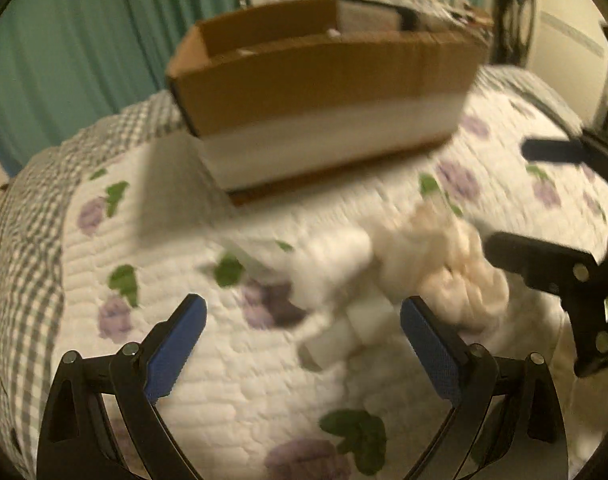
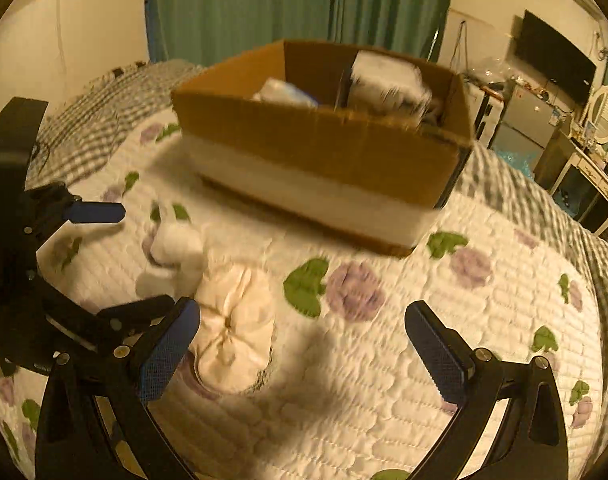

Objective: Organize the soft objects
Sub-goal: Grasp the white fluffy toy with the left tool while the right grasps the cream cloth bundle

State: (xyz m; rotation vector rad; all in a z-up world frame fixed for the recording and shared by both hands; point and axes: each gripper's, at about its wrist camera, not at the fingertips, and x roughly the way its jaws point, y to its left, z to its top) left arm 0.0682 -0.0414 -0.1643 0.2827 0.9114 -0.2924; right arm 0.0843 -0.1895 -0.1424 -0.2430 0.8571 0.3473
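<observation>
Quilted floral bed (image 2: 383,360) under teal curtains (image 2: 264,8), cardboard box (image 2: 323,148) at upper centre. Cream bundle (image 2: 232,332) lower left of centre beside white rolled pieces (image 2: 176,256). Left tool (image 1: 304,344) spread wide, empty. Right tool (image 2: 304,348) spread wide, empty, bundle just beside its left finger.

Behind the bed you see a green curtain (image 2: 300,4) across the top of the frame, a dark screen (image 2: 553,56) at upper right, and a white dresser (image 2: 583,168) below it.
</observation>
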